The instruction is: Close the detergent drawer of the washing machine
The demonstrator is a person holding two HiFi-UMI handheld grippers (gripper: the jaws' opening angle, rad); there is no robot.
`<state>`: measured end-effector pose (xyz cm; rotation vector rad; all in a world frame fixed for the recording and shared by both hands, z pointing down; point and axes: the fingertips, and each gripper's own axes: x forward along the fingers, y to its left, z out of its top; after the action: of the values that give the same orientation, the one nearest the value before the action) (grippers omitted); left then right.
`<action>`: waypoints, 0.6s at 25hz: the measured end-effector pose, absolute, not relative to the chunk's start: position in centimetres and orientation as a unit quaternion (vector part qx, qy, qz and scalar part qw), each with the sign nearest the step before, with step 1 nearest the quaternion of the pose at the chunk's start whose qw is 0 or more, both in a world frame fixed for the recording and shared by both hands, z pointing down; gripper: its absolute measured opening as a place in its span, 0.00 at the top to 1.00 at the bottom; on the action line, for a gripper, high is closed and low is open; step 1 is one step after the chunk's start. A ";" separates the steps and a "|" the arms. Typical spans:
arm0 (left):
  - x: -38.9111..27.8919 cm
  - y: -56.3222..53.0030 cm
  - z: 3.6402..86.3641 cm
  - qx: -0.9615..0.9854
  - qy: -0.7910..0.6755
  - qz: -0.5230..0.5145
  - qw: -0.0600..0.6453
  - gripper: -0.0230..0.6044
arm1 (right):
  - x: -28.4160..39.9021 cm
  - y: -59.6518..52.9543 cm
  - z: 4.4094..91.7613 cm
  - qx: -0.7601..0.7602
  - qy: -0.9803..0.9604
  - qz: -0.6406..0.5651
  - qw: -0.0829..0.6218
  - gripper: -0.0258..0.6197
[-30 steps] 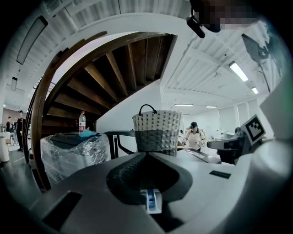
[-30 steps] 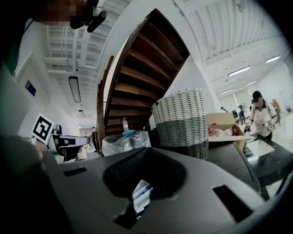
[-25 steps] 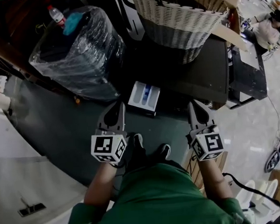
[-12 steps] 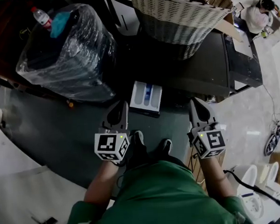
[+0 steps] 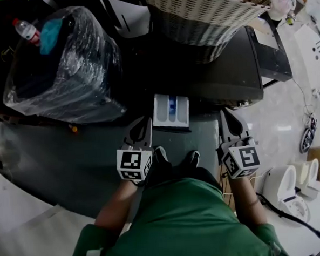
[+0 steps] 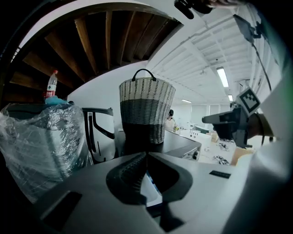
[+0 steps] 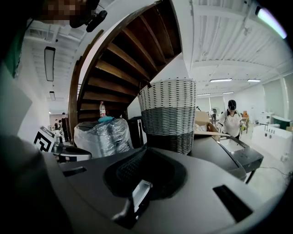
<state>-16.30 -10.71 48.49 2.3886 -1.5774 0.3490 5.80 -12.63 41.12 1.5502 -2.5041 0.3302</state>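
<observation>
The white detergent drawer (image 5: 171, 111) with a blue compartment sticks out of the dark washing machine (image 5: 227, 72) toward me. My left gripper (image 5: 146, 120) hangs shut and empty just left of the drawer's near corner. My right gripper (image 5: 225, 113) is also shut and empty, to the right of the drawer and apart from it, in front of the machine. In the left gripper view the jaws (image 6: 145, 155) meet at their tips, and the drawer (image 6: 152, 191) shows below them. In the right gripper view the jaws (image 7: 145, 148) are closed, with the drawer (image 7: 138, 195) below and to the left.
A woven laundry basket (image 5: 202, 16) stands on top of the machine. Left of it is a bulky item wrapped in plastic film (image 5: 59, 71) with a bottle (image 5: 25, 29) on it. My shoes (image 5: 175, 161) are on the dark mat (image 5: 54, 158). White fixtures (image 5: 293, 184) sit at the right.
The view has shifted so the machine and drawer sit nearer the centre. Both grippers have edged a little closer to the drawer and stay shut. The drawer is still pulled out.
</observation>
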 end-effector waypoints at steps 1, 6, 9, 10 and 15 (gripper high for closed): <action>-16.1 -11.0 49.1 0.824 -0.537 0.125 0.130 0.92 | 5.8 -12.7 41.4 0.523 -0.840 0.113 0.092 0.93; -14.5 -10.5 52.5 0.826 -0.519 0.127 0.180 0.91 | 6.6 -12.8 43.5 0.526 -0.833 0.132 0.107 0.93; -13.1 -9.3 54.8 0.820 -0.515 0.142 0.205 0.91 | 7.6 -13.2 44.3 0.524 -0.832 0.143 0.111 0.93; -12.5 -8.8 55.5 0.819 -0.512 0.151 0.210 0.91 | 7.8 -13.4 44.6 0.523 -0.833 0.145 0.112 0.93; -10.0 -6.8 58.7 0.807 -0.504 0.183 0.247 0.91 | 8.8 -13.6 46.7 0.508 -0.836 0.168 0.121 0.93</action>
<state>-10.02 -6.84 58.66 2.2003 -1.3742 0.4984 8.75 -13.60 46.74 1.4848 -2.4403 0.4918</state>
